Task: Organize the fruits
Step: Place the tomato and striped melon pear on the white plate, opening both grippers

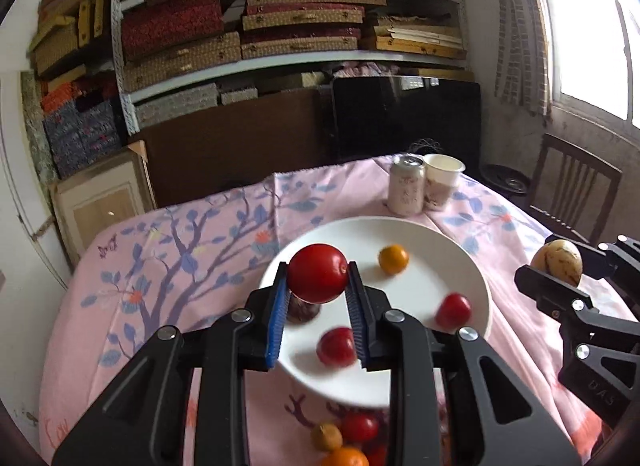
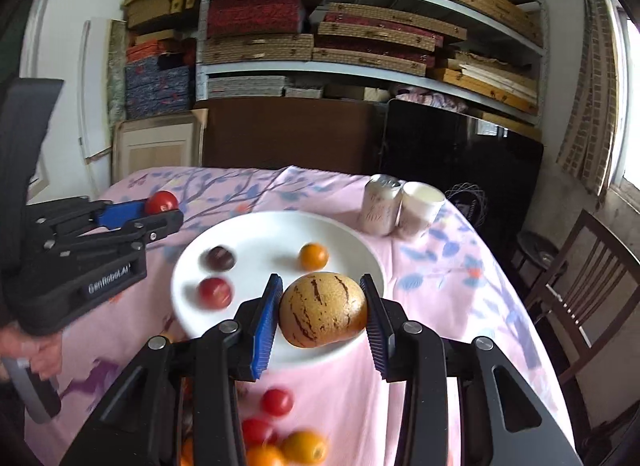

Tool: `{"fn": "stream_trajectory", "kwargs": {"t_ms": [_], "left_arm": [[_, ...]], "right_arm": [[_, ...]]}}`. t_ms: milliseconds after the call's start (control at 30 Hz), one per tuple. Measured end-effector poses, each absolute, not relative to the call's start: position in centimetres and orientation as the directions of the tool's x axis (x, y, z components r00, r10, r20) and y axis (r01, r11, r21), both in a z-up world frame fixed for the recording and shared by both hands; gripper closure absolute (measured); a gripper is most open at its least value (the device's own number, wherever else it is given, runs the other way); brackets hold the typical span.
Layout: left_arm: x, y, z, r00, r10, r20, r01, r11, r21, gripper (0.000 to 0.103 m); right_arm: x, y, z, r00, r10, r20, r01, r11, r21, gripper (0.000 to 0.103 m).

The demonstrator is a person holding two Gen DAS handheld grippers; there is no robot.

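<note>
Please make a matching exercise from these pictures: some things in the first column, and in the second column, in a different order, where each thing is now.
Things:
1. red tomato
2. striped tan fruit
3. small orange fruit
4. drink can

Places:
A. standing on the tablecloth beside the white cup
B. lying on the white plate
C. gripped in the left gripper
D. gripped in the right gripper

Pairs: 1-C, 2-D, 3-B, 4-A

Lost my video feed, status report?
Left gripper shut on red tomato. Right gripper shut on striped melon. White plate ahead, unobstructed.
</note>
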State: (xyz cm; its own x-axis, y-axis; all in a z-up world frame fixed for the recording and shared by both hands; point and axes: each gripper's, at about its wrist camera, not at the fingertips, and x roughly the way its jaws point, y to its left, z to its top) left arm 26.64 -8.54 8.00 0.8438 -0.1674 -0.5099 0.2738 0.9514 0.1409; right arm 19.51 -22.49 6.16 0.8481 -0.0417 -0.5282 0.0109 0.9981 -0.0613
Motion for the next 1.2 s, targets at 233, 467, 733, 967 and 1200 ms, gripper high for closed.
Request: {"fn": "stream_trajectory", "kwargs": {"t_ms": [233, 467, 733, 967, 1200], "left_arm": [[31.2, -8.7, 5.4, 0.771, -0.236, -0.591, 0.254, 0.966, -0.055, 0.076], [32.2, -8.8, 3.0, 0.760, -0.246, -0.602, 0.320, 0.947, 0.017, 0.076], [33.9, -9.7, 1.8, 0.710, -0.274, -0.649, 0.361, 0.932, 0.002, 0.076], [34.0, -10.5, 1.2, 0.643, -0.334, -0.689, 0.406, 0.912, -0.064, 0.059], [33.9, -8.8, 2.2, 0.740, -0.216, -0.637, 0.286, 0.958, 0.008, 0.009]], "right_arm": [[26.3, -24.4, 4.5, 0.829, 0.007, -0.560, 0.053, 0.995, 0.090, 0.063], [28.9, -24.6, 0.6, 0.791, 0.042, -0.610, 0.038, 0.993, 0.116, 0.063], [29.9, -26.2, -0.4, 0.750, 0.031, -0.661, 0.090, 0.985, 0.149, 0.063], [29.8, -24.9, 0.0, 0.725, 0.034, -0.688, 0.050, 0.994, 0.102, 0.063], [29.5, -26.6, 0.1, 0.733, 0.005, -0.680, 0.116, 0.984, 0.132, 0.017]]}}
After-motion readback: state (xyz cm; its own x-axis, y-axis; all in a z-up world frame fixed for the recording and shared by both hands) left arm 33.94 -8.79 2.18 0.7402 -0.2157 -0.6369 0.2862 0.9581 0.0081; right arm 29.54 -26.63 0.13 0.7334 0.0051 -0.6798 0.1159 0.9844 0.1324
